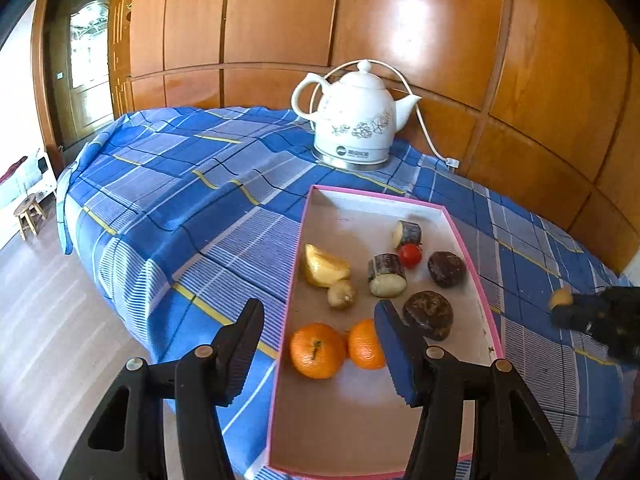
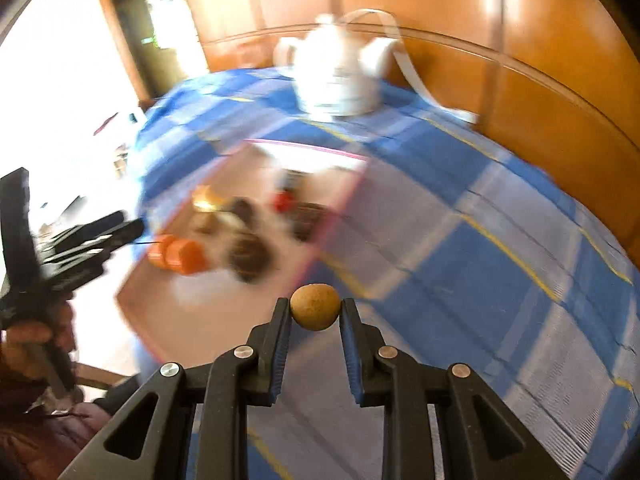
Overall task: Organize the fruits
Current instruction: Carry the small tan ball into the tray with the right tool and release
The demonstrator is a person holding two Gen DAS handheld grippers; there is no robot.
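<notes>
A pink-rimmed tray (image 1: 472,240) lies on the blue checked cloth. It holds two oranges (image 1: 317,350), a yellow fruit piece (image 1: 323,266), a small tan fruit (image 1: 341,294), two sugarcane chunks (image 1: 387,275), a cherry tomato (image 1: 410,255) and two dark brown fruits (image 1: 429,313). My left gripper (image 1: 318,314) hovers open over the tray's near end, nothing between its fingers. My right gripper (image 2: 315,308) is shut on a small round tan fruit (image 2: 314,306) above the cloth, right of the blurred tray (image 2: 352,200). It also shows at the left wrist view's right edge as the right gripper (image 1: 568,304).
A white ceramic kettle (image 1: 354,120) with a cord (image 1: 428,136) stands behind the tray, against wooden wall panels. The table's left edge drops to a pale floor with a small stool (image 1: 29,216). A hand (image 2: 28,332) holds the left gripper (image 2: 80,240).
</notes>
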